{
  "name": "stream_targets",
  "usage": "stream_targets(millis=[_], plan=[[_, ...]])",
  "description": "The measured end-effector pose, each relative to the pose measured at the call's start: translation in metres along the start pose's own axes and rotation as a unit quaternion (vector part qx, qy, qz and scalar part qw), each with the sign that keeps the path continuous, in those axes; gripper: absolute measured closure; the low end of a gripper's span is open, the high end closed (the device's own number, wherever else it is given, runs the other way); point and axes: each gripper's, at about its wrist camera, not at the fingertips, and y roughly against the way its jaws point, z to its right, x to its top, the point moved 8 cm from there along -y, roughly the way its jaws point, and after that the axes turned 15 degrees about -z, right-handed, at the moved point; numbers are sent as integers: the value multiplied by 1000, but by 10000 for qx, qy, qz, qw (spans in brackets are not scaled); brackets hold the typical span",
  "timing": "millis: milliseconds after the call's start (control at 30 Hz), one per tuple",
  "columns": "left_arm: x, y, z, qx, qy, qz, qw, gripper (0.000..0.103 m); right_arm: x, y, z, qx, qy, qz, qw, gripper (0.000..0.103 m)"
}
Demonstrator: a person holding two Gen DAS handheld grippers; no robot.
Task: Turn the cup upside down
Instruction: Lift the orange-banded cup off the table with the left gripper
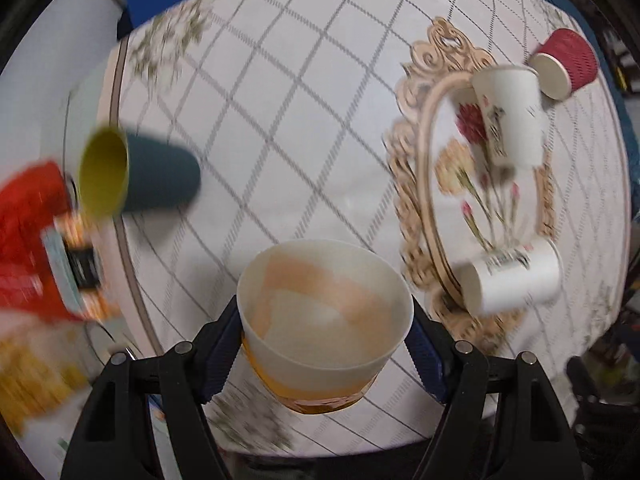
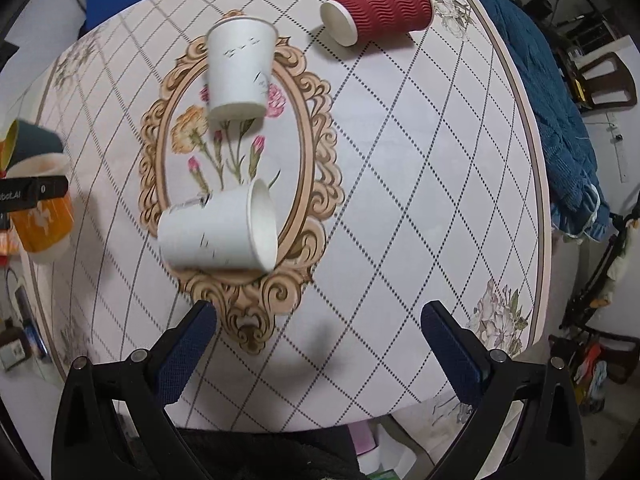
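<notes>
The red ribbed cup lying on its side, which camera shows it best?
The right wrist view: the red ribbed cup is sharp, whole, with ridges and white rim clear. The left wrist view shows it small, blurred, near the frame edge.

Left gripper (image 1: 326, 344), right gripper (image 2: 318, 340): black angular plastic arms, silver round pivot screws, dark blue textured finger pads (image 2: 186, 354).

Orange-and-white cup (image 1: 324, 320), mouth up, apparently lifted, pinched between blue fingers (image 1: 222, 354).
</notes>
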Motion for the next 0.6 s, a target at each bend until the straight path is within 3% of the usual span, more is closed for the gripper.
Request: stream_targets(millis=[100, 333, 600], plan=[[-36, -13, 7, -303, 246, -86, 9992, 29, -18, -5, -2, 50, 143, 33, 9999, 0], [-102, -54, 28, -520, 622, -211, 9965, 29, -52, -32, -5, 148, 443, -27, 9989, 0], [-137, -100, 52, -845, 972, -533, 9902, 29, -80, -78, -6, 84, 756, -324, 9966, 0]])
